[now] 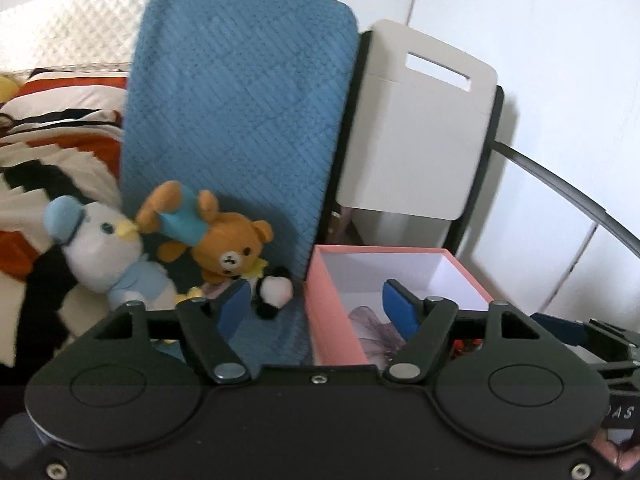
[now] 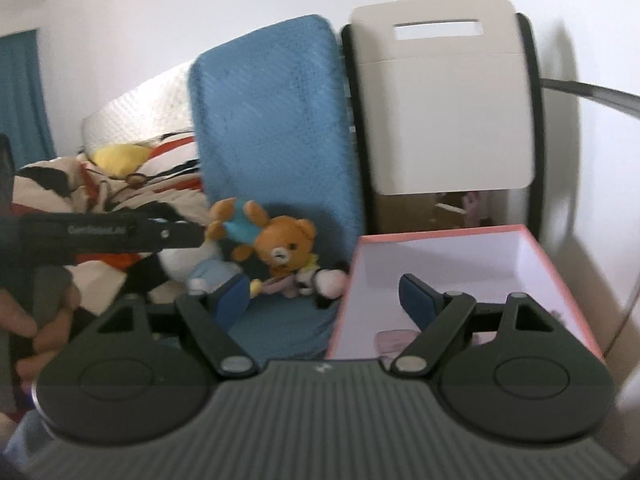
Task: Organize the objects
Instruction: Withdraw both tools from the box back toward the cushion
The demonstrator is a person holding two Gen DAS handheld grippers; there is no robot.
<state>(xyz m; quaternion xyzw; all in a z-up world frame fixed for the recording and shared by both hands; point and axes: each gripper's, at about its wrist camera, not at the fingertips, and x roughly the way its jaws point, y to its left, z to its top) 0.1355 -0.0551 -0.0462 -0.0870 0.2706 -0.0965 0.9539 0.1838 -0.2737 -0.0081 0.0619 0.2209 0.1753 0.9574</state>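
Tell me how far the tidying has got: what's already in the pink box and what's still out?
Done: one pale purple item lies inside the pink box. In hand: nothing; the left gripper and right gripper are both open and empty. Left: the brown bear, duck plush and black-and-white plush still sit on the blue cushion.

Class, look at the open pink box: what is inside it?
Inside the pink box lies something pale purple and sheer on the white floor. The grippers' bodies cover the near part of the box, so anything there is hidden.
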